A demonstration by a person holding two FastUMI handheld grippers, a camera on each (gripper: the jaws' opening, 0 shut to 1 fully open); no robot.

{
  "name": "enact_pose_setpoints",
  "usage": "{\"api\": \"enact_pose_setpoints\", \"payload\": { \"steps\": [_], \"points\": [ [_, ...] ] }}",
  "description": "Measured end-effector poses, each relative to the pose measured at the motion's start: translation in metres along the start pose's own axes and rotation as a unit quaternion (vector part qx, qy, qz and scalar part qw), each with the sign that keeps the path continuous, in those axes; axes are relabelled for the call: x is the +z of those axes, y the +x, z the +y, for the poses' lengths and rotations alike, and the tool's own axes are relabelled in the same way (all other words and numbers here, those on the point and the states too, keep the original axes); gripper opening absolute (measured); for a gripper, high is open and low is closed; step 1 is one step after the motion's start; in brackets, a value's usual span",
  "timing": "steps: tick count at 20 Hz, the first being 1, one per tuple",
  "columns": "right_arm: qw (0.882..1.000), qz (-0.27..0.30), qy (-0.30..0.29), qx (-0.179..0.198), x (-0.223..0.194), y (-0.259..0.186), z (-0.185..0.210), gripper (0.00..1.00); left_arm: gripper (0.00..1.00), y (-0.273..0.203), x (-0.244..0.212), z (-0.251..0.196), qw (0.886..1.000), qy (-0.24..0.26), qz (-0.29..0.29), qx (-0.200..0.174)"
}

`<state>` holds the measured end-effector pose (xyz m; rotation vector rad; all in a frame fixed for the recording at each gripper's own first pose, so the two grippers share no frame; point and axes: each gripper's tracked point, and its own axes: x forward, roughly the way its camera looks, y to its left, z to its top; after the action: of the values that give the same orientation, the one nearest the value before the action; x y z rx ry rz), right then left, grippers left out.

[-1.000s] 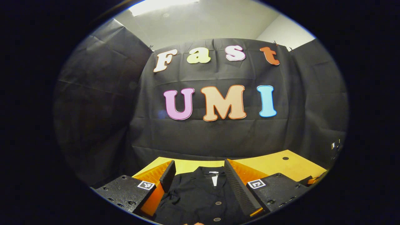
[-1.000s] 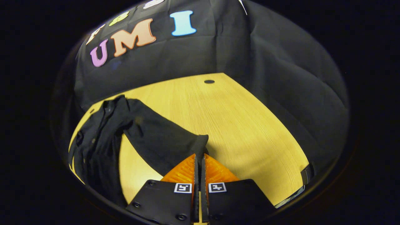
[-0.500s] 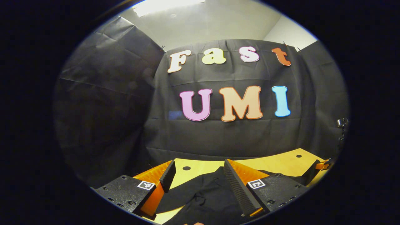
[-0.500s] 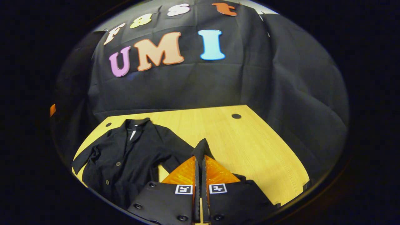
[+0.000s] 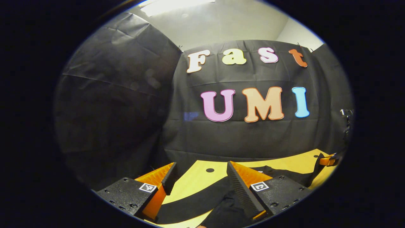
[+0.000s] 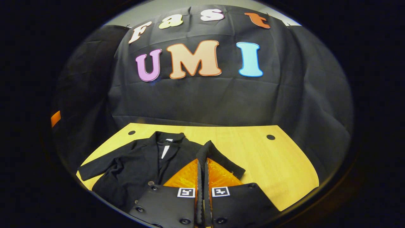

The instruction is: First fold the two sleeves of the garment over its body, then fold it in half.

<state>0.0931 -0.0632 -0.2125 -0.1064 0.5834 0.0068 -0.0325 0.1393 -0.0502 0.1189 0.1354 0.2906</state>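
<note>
Black garment (image 6: 136, 164) lies collar-up on the yellow table (image 6: 272, 161). Right gripper (image 6: 201, 164) pinched tight on the right sleeve's cuff (image 6: 205, 148), lifted over the body. Left gripper (image 5: 202, 177) fingers spread apart above the other sleeve (image 5: 193, 199), holding nothing.

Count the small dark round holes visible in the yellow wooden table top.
2 small dark round holes in the right gripper view: one left of the black jacket collar, one far right. The jacket may hide more.
</note>
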Motion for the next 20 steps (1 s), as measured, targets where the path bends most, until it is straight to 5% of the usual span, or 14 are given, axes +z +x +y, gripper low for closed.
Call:
{"api": "enact_pose_setpoints", "payload": {
  "steps": [20],
  "points": [
    [0.995,-0.001,-0.046,0.083,0.027,0.069,0.230,0.05,0.92,0.034,-0.078,0.156,0.997,0.009,0.065,0.048]
  ]
}}
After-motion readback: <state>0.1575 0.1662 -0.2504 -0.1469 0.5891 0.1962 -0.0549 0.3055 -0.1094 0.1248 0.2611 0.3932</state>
